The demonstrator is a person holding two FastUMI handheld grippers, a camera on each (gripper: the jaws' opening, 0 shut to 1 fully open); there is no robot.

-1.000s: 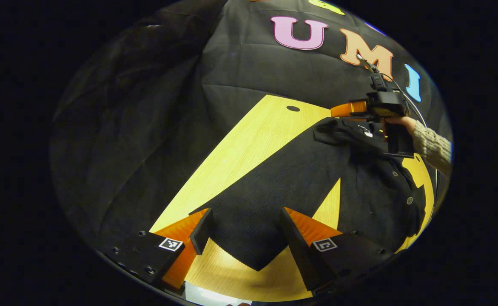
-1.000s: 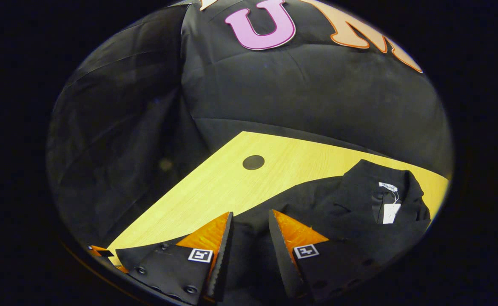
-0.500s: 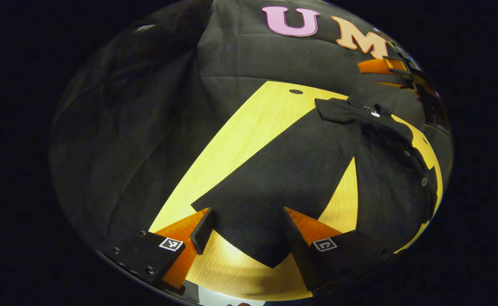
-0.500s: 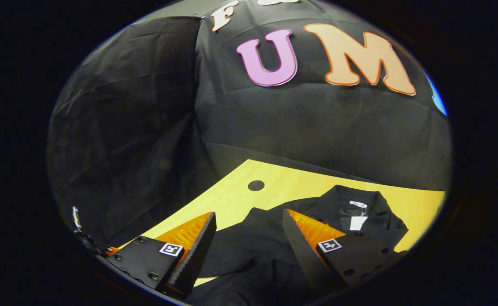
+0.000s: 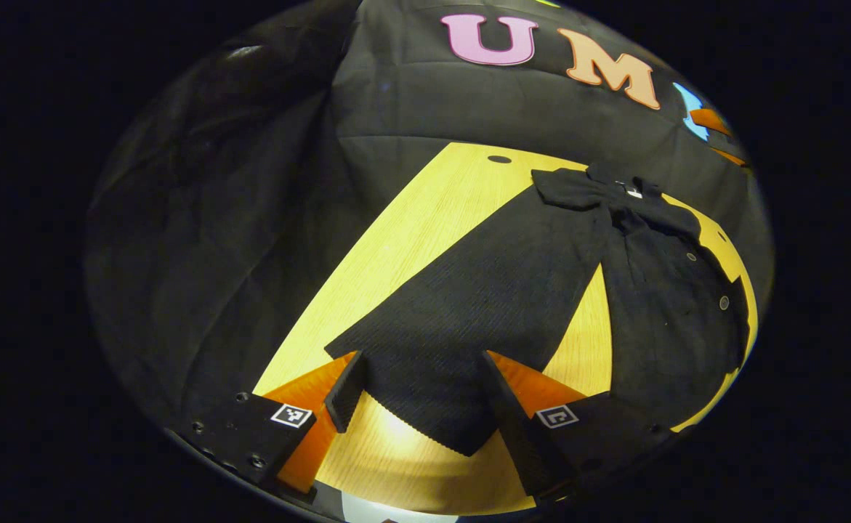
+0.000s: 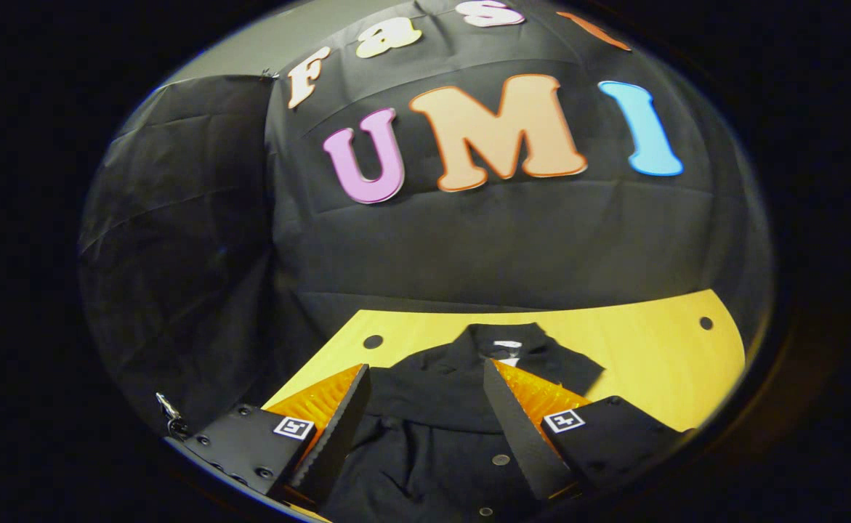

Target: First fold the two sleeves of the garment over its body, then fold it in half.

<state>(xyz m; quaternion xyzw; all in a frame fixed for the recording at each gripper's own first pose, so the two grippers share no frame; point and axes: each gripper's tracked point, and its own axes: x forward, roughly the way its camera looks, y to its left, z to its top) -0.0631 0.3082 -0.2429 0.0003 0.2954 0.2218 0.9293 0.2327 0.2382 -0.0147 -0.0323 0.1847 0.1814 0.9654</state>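
While the black garment (image 5: 658,305) lies flat on the wooden table (image 5: 425,218) with one sleeve (image 5: 469,312) spread outward, the left gripper (image 5: 414,396) hovers agape over the cuff and the right gripper (image 6: 425,428) hovers agape above the collar (image 6: 501,340).

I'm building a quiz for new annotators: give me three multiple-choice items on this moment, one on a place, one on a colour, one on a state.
1. Where does the sleeve lie?
A. spread out on the table, away from the body
B. folded over the body
C. hanging off the table

2. What colour is the garment?
A. white
B. black
C. red

3. How stands the left hand-held gripper?
A. shut on the cuff
B. shut on nothing
C. open, fingers either side of the cuff

Answers:
1 A, bare wood shows between sleeve and body.
2 B, the cloth is black in both views.
3 C, a wide gap shows between the fingers.
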